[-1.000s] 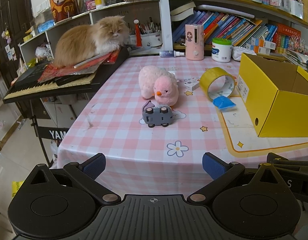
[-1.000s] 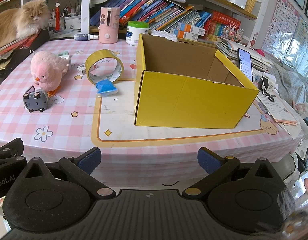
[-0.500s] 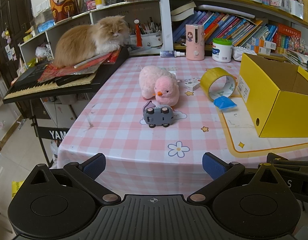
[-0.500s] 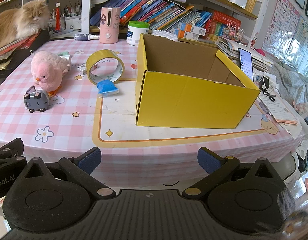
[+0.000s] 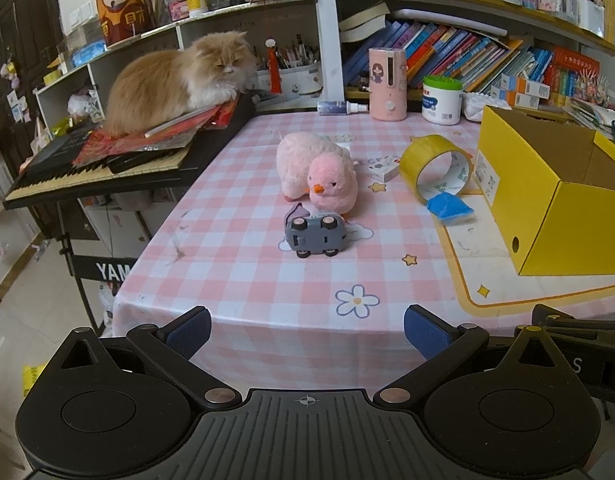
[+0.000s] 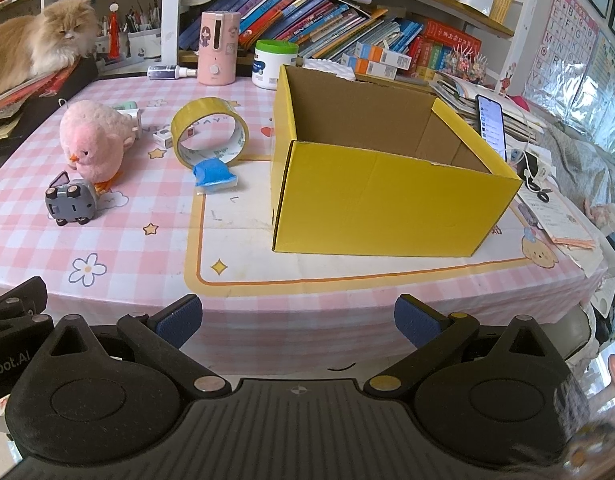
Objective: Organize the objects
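Observation:
An open yellow cardboard box [image 6: 387,208] [image 5: 547,184] stands on the right of the pink checked table [image 5: 243,280] and looks empty. Left of it lie a yellow tape roll [image 6: 209,132] [image 5: 435,166], a blue packet [image 6: 214,174] [image 5: 449,206], a small white box [image 5: 383,170], a pink plush chick [image 5: 319,174] [image 6: 95,140] and a grey toy car [image 5: 315,236] [image 6: 69,204] lying on its side. My left gripper [image 5: 307,330] hangs open before the table's front edge, facing the car. My right gripper [image 6: 297,320] is open too, before the box. Neither holds anything.
An orange cat [image 5: 175,80] lies on papers on a keyboard [image 5: 107,168] at the table's left edge. A pink dispenser [image 5: 387,80], a white jar [image 5: 441,100] and a spray bottle [image 5: 341,107] stand along the back, under bookshelves. A phone [image 6: 492,124] and papers lie right of the box.
Both grippers have edged slightly forward toward the table, still open. The objects on the table have not moved.

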`<state>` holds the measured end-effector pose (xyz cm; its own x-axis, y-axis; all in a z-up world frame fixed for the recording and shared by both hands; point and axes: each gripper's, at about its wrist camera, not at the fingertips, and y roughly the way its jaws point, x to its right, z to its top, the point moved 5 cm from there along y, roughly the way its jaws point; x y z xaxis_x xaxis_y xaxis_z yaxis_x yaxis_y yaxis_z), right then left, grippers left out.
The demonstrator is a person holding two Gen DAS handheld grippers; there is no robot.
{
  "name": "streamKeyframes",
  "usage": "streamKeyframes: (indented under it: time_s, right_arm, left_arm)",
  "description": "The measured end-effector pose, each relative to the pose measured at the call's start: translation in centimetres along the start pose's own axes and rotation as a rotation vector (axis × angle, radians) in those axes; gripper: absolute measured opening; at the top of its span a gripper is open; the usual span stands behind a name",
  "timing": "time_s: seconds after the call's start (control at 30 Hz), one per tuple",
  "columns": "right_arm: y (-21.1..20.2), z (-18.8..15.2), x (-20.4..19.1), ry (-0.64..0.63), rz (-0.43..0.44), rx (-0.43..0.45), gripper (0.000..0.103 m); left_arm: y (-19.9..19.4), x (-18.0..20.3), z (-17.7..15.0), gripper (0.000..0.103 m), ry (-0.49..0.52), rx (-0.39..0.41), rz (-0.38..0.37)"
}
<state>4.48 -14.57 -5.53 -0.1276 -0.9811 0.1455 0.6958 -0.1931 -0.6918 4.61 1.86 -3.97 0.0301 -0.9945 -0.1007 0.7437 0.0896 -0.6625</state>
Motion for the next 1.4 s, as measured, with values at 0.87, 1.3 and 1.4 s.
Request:
streamKeyframes:
  time_s: [0.87,1.3,1.4]
  right_arm:
    - [-0.3,0.6,-1.9,-0.026,0.078,-0.01,0.094]
    - [1.1,2.5,-5.0,-0.036,0.281,-0.002,0.046]
    - [1.7,3.5,-5.4,-0.037,0.3,0.014,0.045]
  left_arm:
    - [0.9,-3.1,-0.4,0.103,-0.083,-0.04,-0.044]
    - [2.4,-4.4,0.9,0.103,-0.104,-0.012,-0.064]
    - [3.1,-4.8,1.5,0.103,-0.125,-0.005,-0.052]
